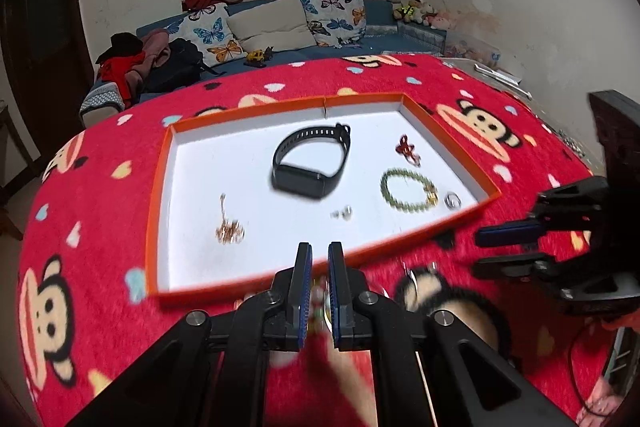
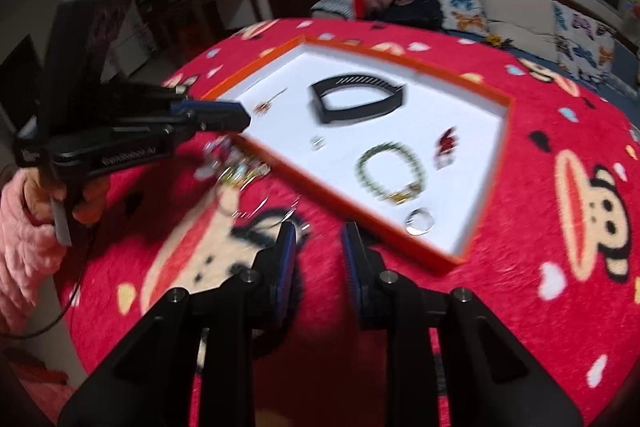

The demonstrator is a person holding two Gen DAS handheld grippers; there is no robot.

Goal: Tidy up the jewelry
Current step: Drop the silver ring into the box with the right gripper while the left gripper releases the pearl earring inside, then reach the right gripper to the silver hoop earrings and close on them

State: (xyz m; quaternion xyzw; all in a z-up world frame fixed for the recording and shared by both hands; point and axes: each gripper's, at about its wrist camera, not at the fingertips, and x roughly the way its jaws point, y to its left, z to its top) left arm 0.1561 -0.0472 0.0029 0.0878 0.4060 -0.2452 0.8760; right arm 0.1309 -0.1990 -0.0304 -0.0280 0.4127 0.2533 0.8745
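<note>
Left gripper is pinched nearly shut on a beaded chain dangling just outside the tray, right gripper spread empty; looks light, floppy, snag-prone imo, so grab mid-strand.

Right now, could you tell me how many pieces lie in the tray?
6: watch mid-tray, red charm far right, green bracelet beside the ring at the right corner, small stud near the front edge, gold chain left. Blur may hide more.
</note>
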